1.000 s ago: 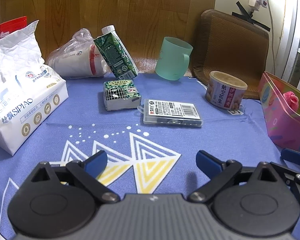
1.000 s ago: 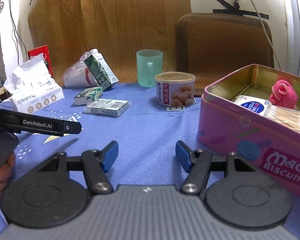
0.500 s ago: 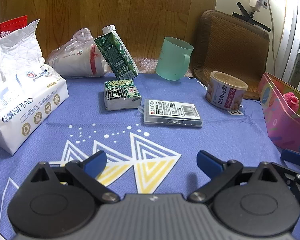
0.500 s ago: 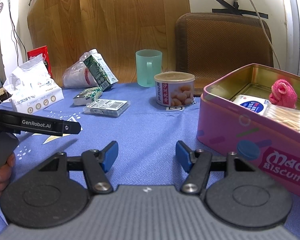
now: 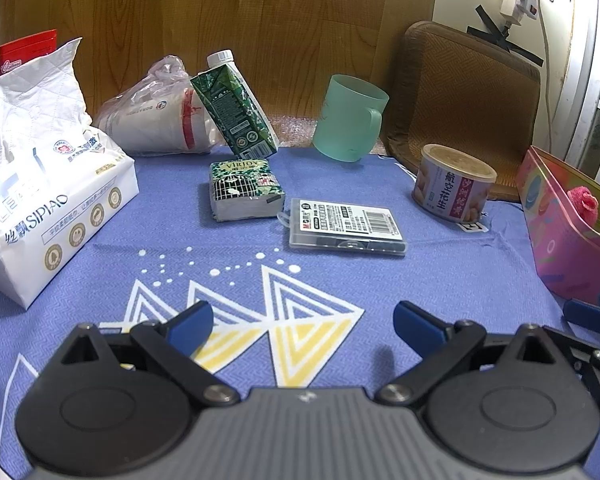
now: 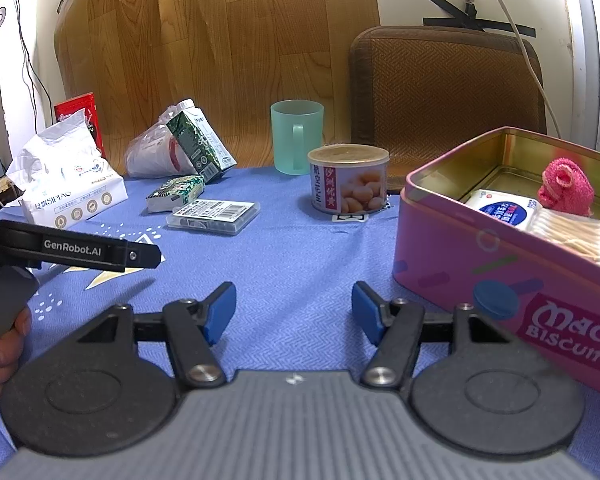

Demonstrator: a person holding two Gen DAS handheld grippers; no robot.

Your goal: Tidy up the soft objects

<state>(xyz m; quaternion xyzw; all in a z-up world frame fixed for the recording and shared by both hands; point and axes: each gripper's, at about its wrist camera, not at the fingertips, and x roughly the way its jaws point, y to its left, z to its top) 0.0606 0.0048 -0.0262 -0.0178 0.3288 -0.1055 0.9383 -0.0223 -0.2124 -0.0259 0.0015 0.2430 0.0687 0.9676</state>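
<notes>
A big white tissue pack (image 5: 40, 184) (image 6: 70, 184) lies at the left of the blue cloth. A small green tissue packet (image 5: 244, 190) (image 6: 176, 193) sits mid-table. The pink biscuit tin (image 6: 500, 272) (image 5: 560, 232) at the right holds a pink cloth (image 6: 566, 186) (image 5: 584, 200), a wipes pack (image 6: 504, 208) and cotton swabs (image 6: 576, 232). My left gripper (image 5: 302, 322) hovers open over the cloth's triangle print, nothing between its fingers. My right gripper (image 6: 294, 312) is open beside the tin, also empty.
A leaning green carton (image 5: 236, 108), a bagged paper cup (image 5: 156, 120), a green mug (image 5: 348, 118), a can (image 5: 454, 182) and a clear plastic case (image 5: 346, 228) stand further back. A brown chair (image 6: 448, 92) is behind the table. A hand (image 6: 0, 356) holds the left gripper's handle.
</notes>
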